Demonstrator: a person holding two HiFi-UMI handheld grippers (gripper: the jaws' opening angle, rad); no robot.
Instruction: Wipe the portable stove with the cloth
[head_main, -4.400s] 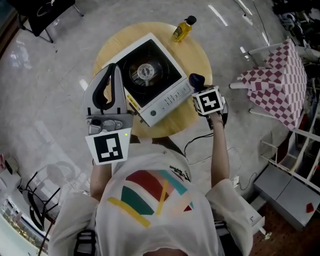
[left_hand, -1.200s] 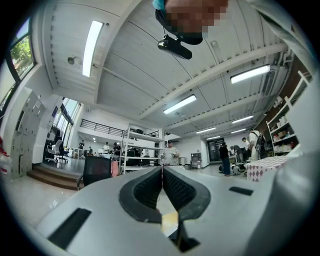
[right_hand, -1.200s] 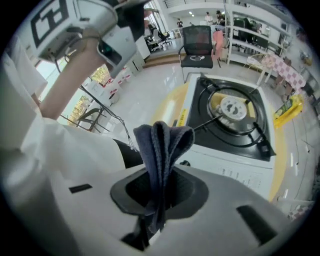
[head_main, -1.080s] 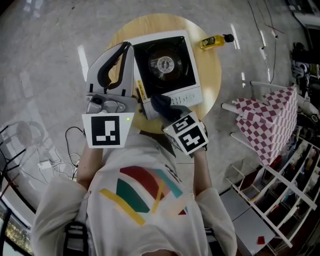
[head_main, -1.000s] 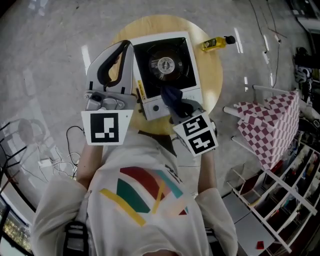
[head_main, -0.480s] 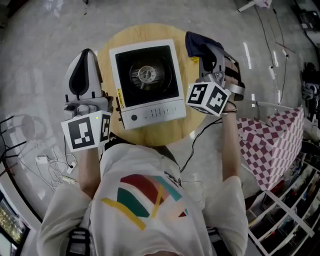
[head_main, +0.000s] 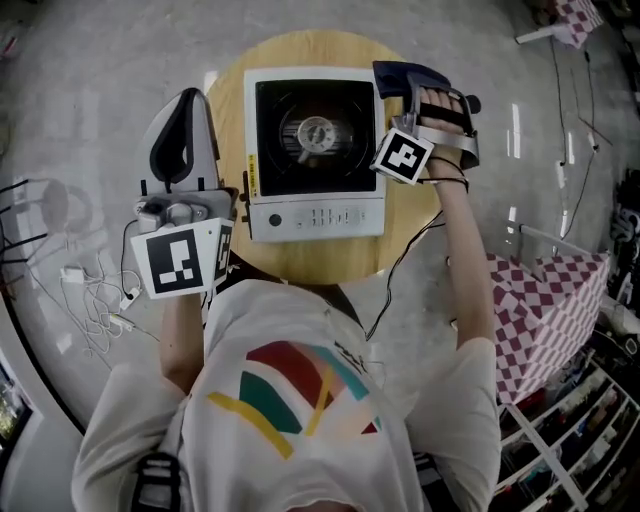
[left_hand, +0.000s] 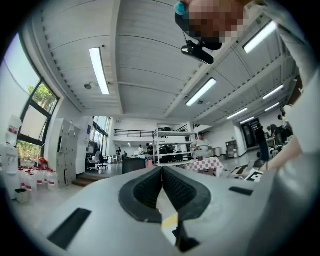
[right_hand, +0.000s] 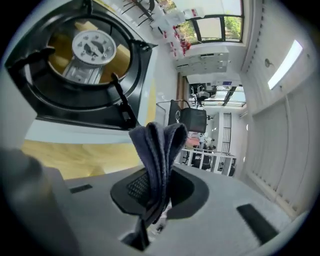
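Right gripper view shows the right gripper (right_hand: 159, 192) clamped tight on the cloth (right_hand: 159, 145), a dark blue folded strip poking up past the jaws. It sits just beside the far right corner of the portable stove (right_hand: 75, 95), which is white-bodied with a black top and a silver burner (right_hand: 92, 47). Left gripper (left_hand: 162, 175) is pinched closed on nothing off the stove's left side, and the stove sits on a round wooden table (head_main: 310, 262), with pale grey polished floor (head_main: 80, 90) around and a red-and-white checked cover (head_main: 540, 300) to the right.
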